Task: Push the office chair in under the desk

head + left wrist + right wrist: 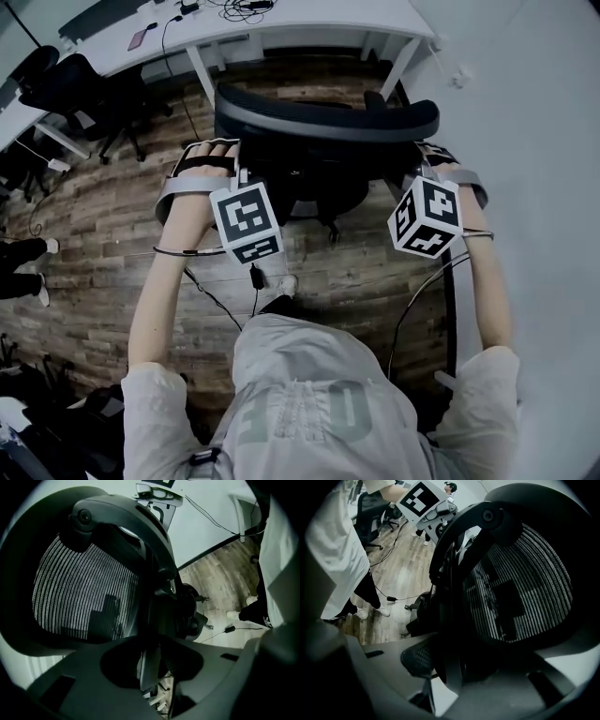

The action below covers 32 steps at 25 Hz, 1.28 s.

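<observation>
Straddles the side rims of the office chair's [323, 183] backrest [328, 120] with left hand-held gripper [150, 667] and right hand-held gripper [450, 677], jaws apart, both equally near, backrest lying left-to-right, worktop [309, 19] just beyond on the far side.

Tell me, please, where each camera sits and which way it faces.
Head view: on the person's head, looking steeply down at the office chair before the desk; arms and torso show.
Left gripper view: on the left gripper, facing the mesh back; its jaws show.
Right gripper view: on the right gripper, likewise.
Both gripper views share the mesh back's edge between their jaws.
</observation>
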Available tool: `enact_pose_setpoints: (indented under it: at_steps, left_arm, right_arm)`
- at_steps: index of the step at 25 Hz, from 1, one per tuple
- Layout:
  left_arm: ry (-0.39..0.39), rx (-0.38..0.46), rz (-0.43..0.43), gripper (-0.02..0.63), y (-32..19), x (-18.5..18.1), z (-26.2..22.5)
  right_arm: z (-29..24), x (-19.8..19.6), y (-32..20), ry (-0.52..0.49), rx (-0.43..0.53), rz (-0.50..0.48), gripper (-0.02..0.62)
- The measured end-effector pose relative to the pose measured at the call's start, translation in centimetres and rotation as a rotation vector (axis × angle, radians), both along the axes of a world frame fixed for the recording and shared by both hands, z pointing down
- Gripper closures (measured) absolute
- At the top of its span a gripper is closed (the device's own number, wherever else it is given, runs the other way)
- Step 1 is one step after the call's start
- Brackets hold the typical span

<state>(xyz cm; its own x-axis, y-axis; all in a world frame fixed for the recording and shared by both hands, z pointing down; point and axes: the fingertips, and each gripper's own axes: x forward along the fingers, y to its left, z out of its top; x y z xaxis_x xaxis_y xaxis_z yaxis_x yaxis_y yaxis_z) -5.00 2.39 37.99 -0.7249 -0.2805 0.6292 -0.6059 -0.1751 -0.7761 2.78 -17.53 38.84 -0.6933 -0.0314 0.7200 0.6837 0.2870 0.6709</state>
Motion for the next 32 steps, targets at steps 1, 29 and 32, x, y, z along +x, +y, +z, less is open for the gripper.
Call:
enact_pose_setpoints:
  at_steps: [1, 29, 32]
  left_arm:
    - [0.004, -0.011, -0.005, 0.479, 0.0, -1.1, 0.1]
    - [-0.038, -0.058, -0.025, 0.476, -4.5, -33.1, 0.8]
    - [-0.035, -0.052, -0.025, 0.476, -5.4, -36.0, 1.0]
  right_arm:
    - [0.1, -1.0, 0.0, 0.007, -0.004, 0.002, 0.475]
    - [0.8, -31.7, -3.8, 0.010, -0.044, -0.008, 0.482]
    - [0.9, -35.0, -4.9, 0.016, -0.047, -0.014, 0.482]
